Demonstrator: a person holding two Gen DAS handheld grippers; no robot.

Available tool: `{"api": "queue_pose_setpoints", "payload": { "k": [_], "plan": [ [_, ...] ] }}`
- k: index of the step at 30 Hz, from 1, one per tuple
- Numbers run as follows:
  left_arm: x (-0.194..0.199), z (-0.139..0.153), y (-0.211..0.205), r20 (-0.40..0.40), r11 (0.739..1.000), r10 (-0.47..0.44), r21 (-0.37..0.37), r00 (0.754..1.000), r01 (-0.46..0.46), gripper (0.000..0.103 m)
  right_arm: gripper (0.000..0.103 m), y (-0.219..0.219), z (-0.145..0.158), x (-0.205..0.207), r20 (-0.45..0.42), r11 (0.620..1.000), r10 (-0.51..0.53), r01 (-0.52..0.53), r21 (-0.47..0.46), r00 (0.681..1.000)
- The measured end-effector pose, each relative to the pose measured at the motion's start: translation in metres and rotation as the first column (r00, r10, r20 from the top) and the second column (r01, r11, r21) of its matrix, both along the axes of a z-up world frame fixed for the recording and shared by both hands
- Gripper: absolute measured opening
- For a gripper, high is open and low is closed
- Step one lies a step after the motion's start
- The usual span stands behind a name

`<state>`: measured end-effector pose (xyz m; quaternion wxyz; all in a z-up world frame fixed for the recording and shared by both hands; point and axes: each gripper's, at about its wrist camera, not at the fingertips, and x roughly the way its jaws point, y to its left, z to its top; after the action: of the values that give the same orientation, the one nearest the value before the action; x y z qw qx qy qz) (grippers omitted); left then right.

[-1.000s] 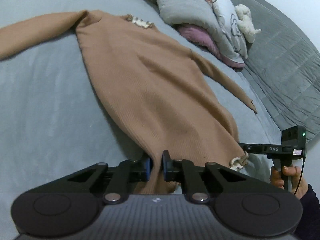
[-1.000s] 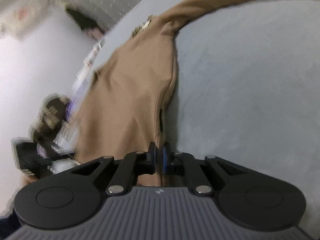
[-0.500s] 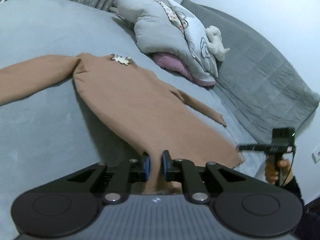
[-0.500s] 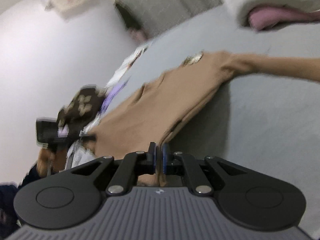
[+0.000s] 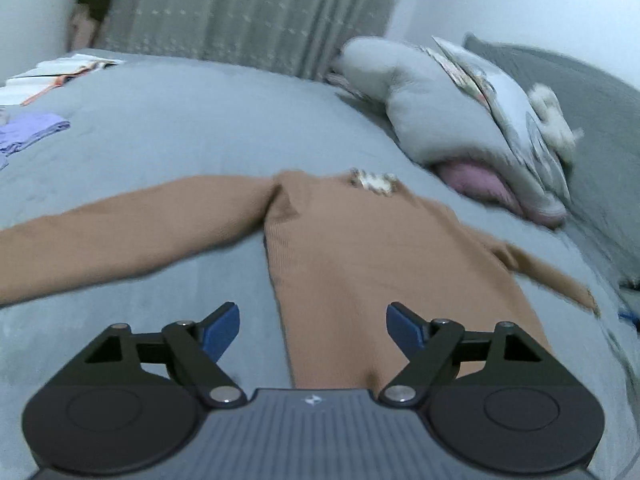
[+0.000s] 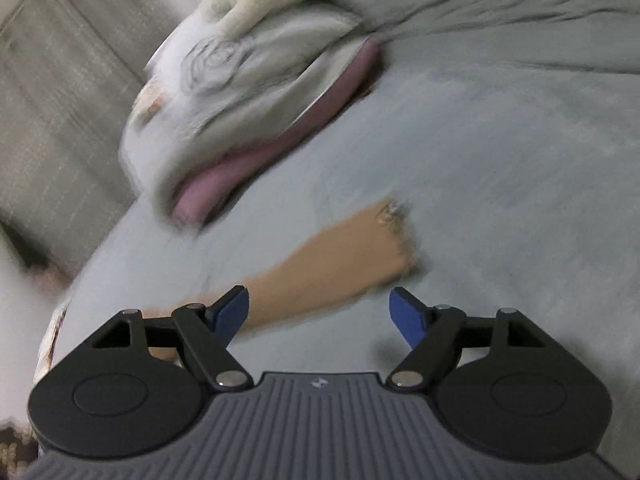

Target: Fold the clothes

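Observation:
A tan knitted long-sleeved garment (image 5: 372, 264) lies flat on the grey bed (image 5: 192, 128), collar with a pale trim (image 5: 374, 180) at the far end, one sleeve (image 5: 120, 232) stretched out left. My left gripper (image 5: 312, 326) is open and empty above the garment's lower body. My right gripper (image 6: 320, 312) is open and empty above the other sleeve (image 6: 332, 264), whose cuff (image 6: 394, 216) lies ahead of the jaws. The right wrist view is blurred.
A pile of grey and white pillows with a pink one underneath (image 5: 472, 120) sits at the far right, also in the right wrist view (image 6: 248, 92). A grey quilt (image 5: 592, 120) lies behind it. Lilac cloth (image 5: 32, 130) and papers (image 5: 52, 76) lie far left. Curtains (image 5: 248, 12) hang behind.
Both grippers have opened and let go of the garment's hem, which now lies flat. Both cameras have swung up and forward; the right one now faces the sleeve and pillows.

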<state>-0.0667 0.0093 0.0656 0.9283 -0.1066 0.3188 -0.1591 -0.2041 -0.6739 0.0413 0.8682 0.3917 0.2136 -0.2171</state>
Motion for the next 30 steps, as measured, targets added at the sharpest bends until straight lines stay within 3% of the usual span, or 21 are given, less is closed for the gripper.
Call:
{"api": "queue_pose_setpoints", "payload": {
  "k": [6, 12, 13, 14, 15, 16, 18, 21, 22, 26, 30],
  "plan": [
    [0.028, -0.01, 0.011, -0.031, 0.996, 0.088, -0.024, 0.996, -0.088, 0.087, 0.078, -0.029, -0.038, 0.025, -0.038, 0.997, -0.074, 0.075, 0.007, 0.997],
    [0.046, -0.013, 0.031, 0.033, 0.982, 0.183, 0.047, 0.983, -0.184, 0.087, 0.079, -0.025, -0.064, 0.062, 0.01, 0.995, -0.048, 0.049, -0.088, 0.999],
    [0.05, -0.015, 0.037, 0.027, 0.978, 0.206, 0.039, 0.978, -0.207, 0.087, 0.073, -0.022, -0.063, 0.067, 0.014, 0.996, -0.034, 0.035, -0.081, 0.999],
    [0.054, -0.017, 0.043, 0.011, 0.974, 0.223, 0.023, 0.975, -0.223, 0.087, 0.037, -0.021, -0.062, 0.071, 0.009, 0.997, -0.016, 0.017, -0.069, 1.0],
    [0.058, -0.02, 0.048, -0.004, 0.971, 0.239, 0.013, 0.971, -0.239, 0.087, 0.01, -0.02, -0.06, 0.074, 0.002, 0.998, 0.001, -0.001, -0.057, 1.0],
    [0.062, -0.022, 0.052, -0.019, 0.967, 0.253, 0.01, 0.967, -0.253, 0.087, 0.006, -0.015, -0.053, 0.082, -0.036, 0.997, 0.024, -0.027, -0.074, 0.999],
    [0.068, -0.027, 0.061, -0.046, 0.96, 0.28, 0.003, 0.959, -0.28, 0.087, 0.005, -0.005, -0.041, 0.088, -0.075, 0.986, 0.055, -0.066, -0.154, 0.996],
    [0.074, -0.029, 0.075, -0.074, 0.946, 0.321, -0.013, 0.944, -0.323, 0.087, 0.005, 0.0, -0.016, 0.084, -0.081, 0.96, 0.001, -0.024, -0.278, 0.997],
    [0.075, -0.029, 0.081, -0.088, 0.94, 0.336, -0.024, 0.938, -0.339, 0.087, 0.005, -0.002, -0.005, 0.077, -0.043, 0.952, -0.034, 0.019, -0.306, 0.999],
    [0.077, -0.031, 0.1, -0.132, 0.919, 0.374, -0.08, 0.918, -0.386, 0.087, 0.005, -0.002, 0.012, 0.068, 0.042, 0.924, -0.09, 0.099, -0.369, 0.995],
    [0.075, -0.029, 0.105, -0.139, 0.915, 0.387, -0.064, 0.912, -0.398, 0.087, 0.005, 0.006, 0.014, 0.08, 0.042, 0.9, -0.129, 0.135, -0.415, 0.991]
  ]
}}
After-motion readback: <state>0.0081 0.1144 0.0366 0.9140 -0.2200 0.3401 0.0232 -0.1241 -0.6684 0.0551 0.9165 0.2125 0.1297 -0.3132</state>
